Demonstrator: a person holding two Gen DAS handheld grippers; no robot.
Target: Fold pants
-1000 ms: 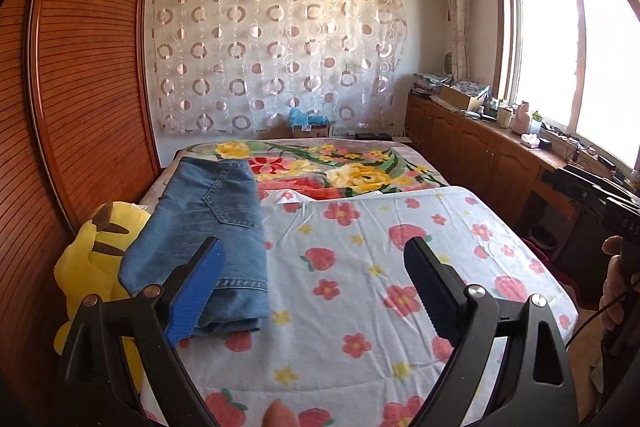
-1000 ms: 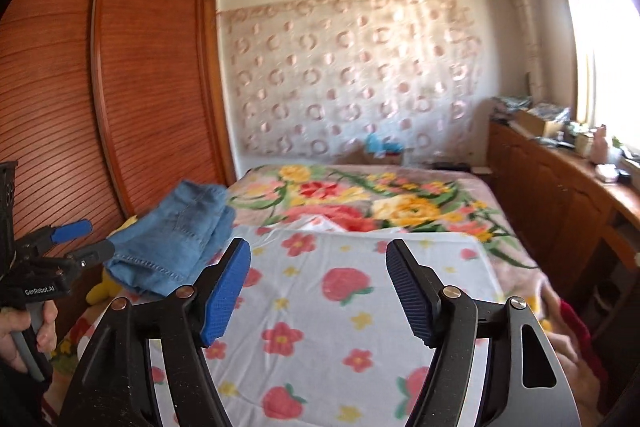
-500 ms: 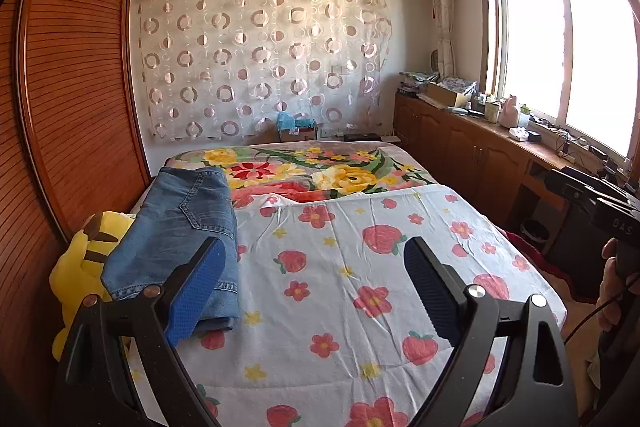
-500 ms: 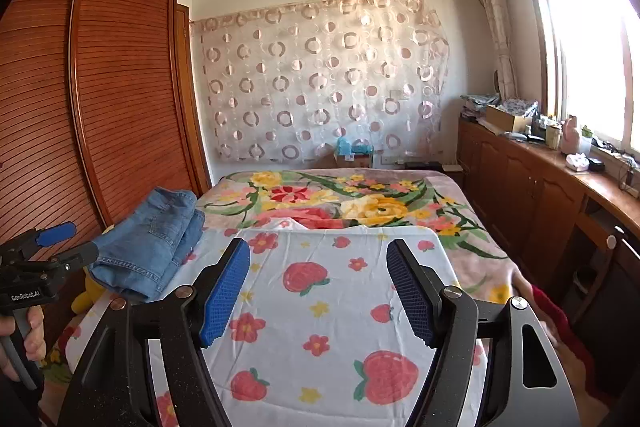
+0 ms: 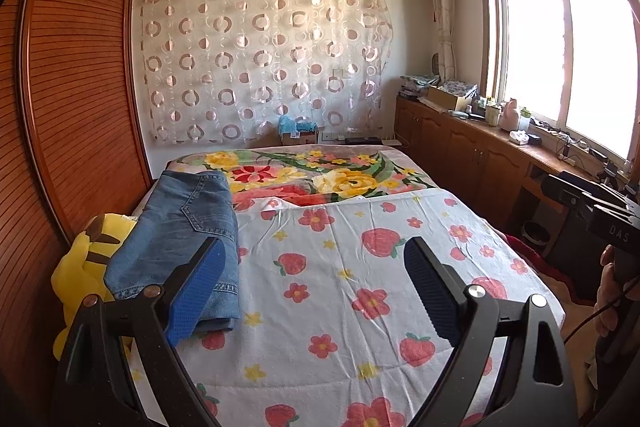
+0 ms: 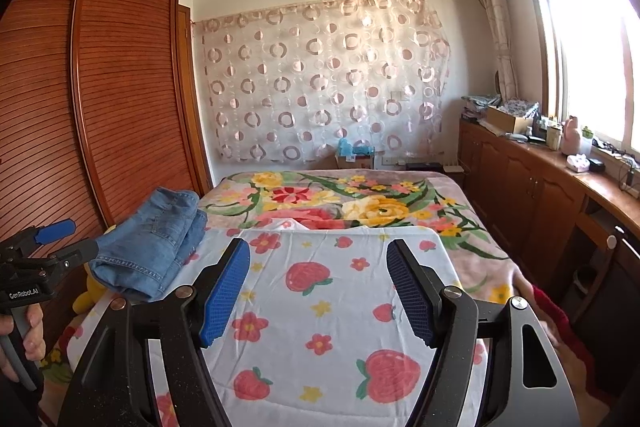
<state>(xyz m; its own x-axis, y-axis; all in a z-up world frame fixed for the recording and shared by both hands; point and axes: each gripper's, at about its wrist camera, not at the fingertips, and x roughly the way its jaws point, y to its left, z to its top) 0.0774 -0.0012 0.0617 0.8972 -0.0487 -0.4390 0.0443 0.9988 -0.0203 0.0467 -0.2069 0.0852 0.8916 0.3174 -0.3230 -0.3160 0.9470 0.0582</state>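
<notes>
Left wrist: folded denim pants (image 5: 180, 239) on sheet; both grippers' fingers wide apart, empty.

Seen from the left wrist camera, the folded blue denim pants (image 5: 180, 247) and the yellow plush toy (image 5: 86, 267) now sit farther off than a second ago, with more of the strawberry-print white sheet (image 5: 360, 287) showing in front. The right wrist camera's view, blurred then, is now sharp, and the pants (image 6: 152, 247) look smaller and farther away there too
</notes>
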